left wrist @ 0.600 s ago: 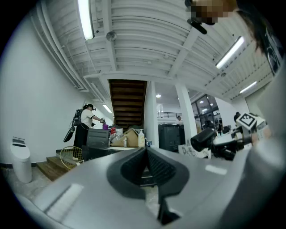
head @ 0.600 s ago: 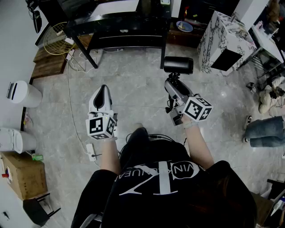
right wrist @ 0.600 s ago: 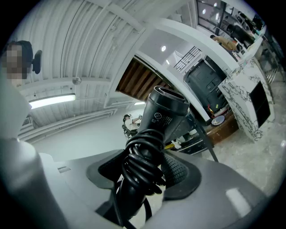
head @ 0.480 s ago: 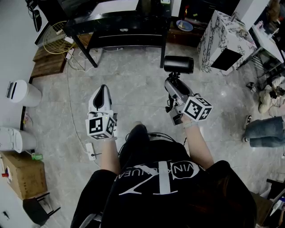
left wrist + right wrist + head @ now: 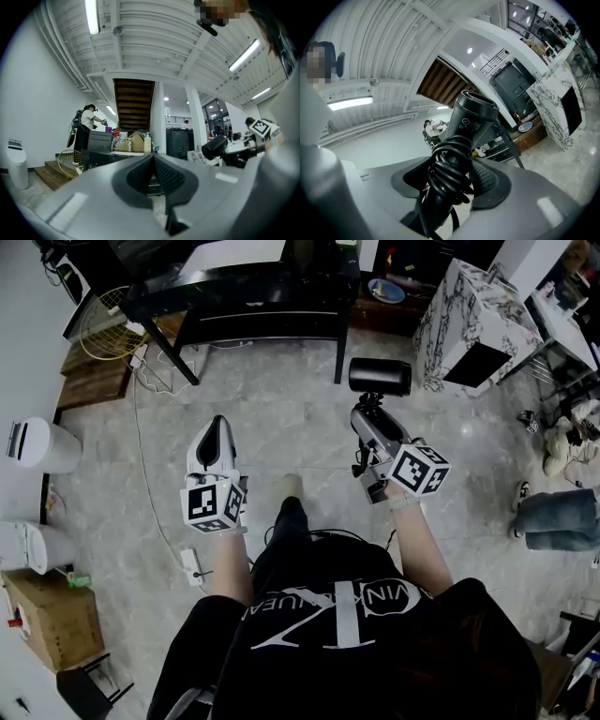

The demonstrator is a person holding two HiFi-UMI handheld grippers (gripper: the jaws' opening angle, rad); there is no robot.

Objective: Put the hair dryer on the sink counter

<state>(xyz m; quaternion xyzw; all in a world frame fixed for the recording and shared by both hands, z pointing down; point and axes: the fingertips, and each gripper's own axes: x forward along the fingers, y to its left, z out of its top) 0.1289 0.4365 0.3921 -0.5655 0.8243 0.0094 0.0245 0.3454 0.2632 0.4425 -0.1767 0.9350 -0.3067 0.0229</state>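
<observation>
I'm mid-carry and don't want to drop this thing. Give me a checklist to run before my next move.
1. Grip: right gripper clamped on the hair dryer handle: ok.
2. Slack: cord coiled round the handle: ok.
3. Spare hand: left gripper shut with nothing between its jaws: ok.
4. Target: sink counter in sight: cannot tell, no sink shows.
5. Walking path: not ok, a power strip lies on the floor at the left.

shoe [image 5: 292,487] stepped forward | hair dryer [image 5: 380,377] nudged right (barely) | white bin [image 5: 37,444] slid down-left
</observation>
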